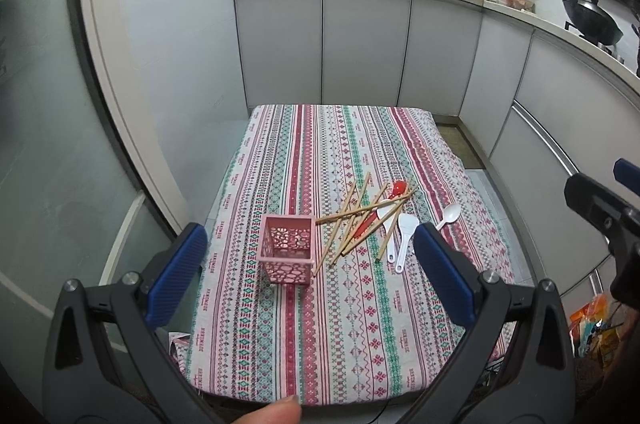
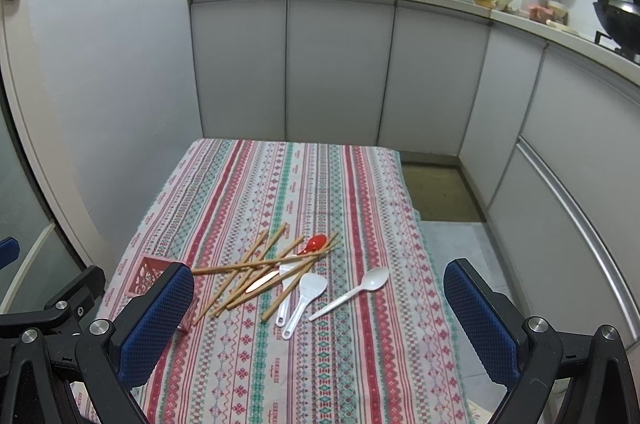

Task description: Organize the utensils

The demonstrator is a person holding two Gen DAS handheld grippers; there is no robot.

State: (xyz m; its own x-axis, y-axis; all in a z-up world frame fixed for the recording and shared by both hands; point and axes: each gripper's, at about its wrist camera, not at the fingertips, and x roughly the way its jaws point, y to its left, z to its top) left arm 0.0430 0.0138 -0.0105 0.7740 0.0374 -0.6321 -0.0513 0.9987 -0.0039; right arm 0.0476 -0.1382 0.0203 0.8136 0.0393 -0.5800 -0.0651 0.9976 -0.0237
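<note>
A pink perforated utensil holder (image 1: 287, 250) stands upright and empty on the striped tablecloth (image 1: 360, 324); in the right wrist view it (image 2: 149, 274) is half hidden behind my left finger. Right of it lies a loose pile of wooden chopsticks (image 1: 360, 214) (image 2: 256, 272) crossed over a red spoon (image 1: 396, 190) (image 2: 314, 244). White rice paddles (image 1: 405, 236) (image 2: 304, 298) and a white plastic spoon (image 1: 450, 215) (image 2: 354, 290) lie beside the pile. My left gripper (image 1: 310, 276) is open and empty above the table's near part. My right gripper (image 2: 320, 324) is open and empty, near the spoons.
The table stands in a narrow kitchen. Grey cabinets (image 1: 360, 40) with a sink counter run behind and along the right. A glass door (image 1: 48, 144) is at the left. The right gripper's body (image 1: 608, 212) shows at the right edge of the left wrist view.
</note>
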